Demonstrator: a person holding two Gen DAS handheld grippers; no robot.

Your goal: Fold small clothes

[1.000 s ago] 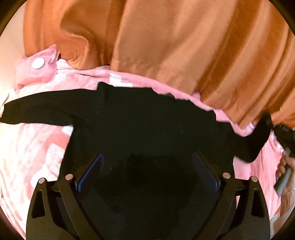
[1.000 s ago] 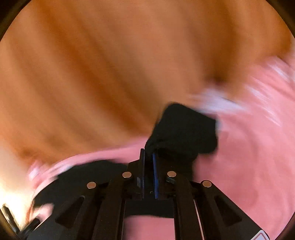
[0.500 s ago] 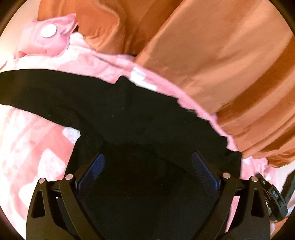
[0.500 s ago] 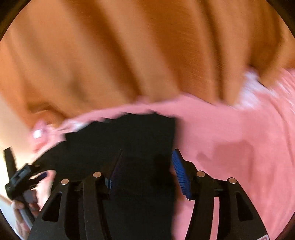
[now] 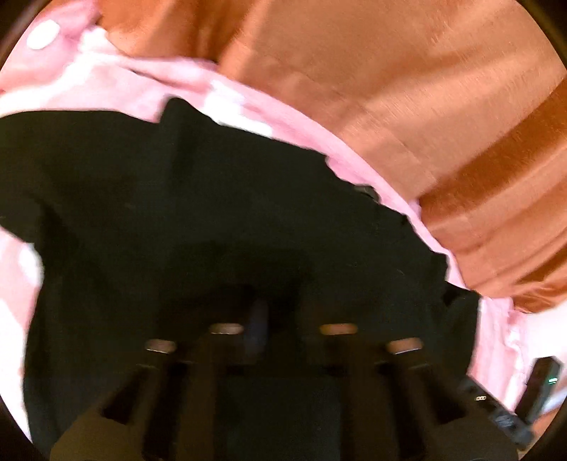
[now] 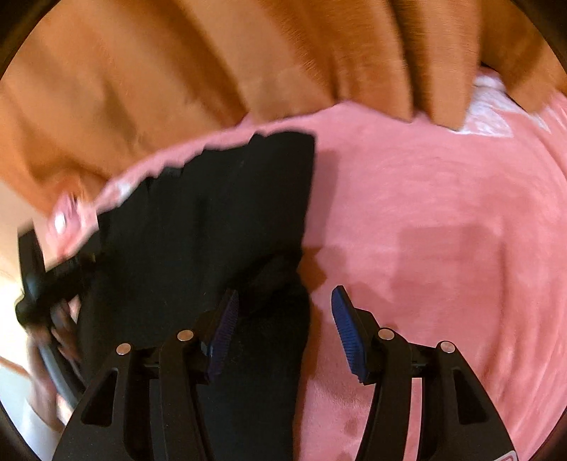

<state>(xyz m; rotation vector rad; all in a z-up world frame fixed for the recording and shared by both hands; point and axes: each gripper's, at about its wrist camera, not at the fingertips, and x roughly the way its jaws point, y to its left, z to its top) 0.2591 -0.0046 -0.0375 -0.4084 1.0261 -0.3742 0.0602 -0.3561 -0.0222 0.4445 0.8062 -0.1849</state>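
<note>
A black long-sleeved top [image 5: 219, 220] lies spread on a pink blanket [image 5: 117, 88]. It also shows in the right wrist view [image 6: 212, 220], with its right side folded in to a straight edge. My left gripper [image 5: 280, 319] is low over the top's middle, its jaws drawn close together on the black cloth; the view is blurred. My right gripper [image 6: 283, 326] is open, straddling the top's right edge, with nothing between its blue pads [image 6: 349, 333].
Orange curtains [image 5: 407, 88] hang along the blanket's far edge. A pink pouch with a white disc [image 5: 42, 28] lies at the far left corner. Bare pink blanket [image 6: 443, 230] stretches to the right of the top.
My right gripper let go of the sleeve, which now lies folded over the body, and opened wide. My left gripper came down and closed from wide open onto the top.
</note>
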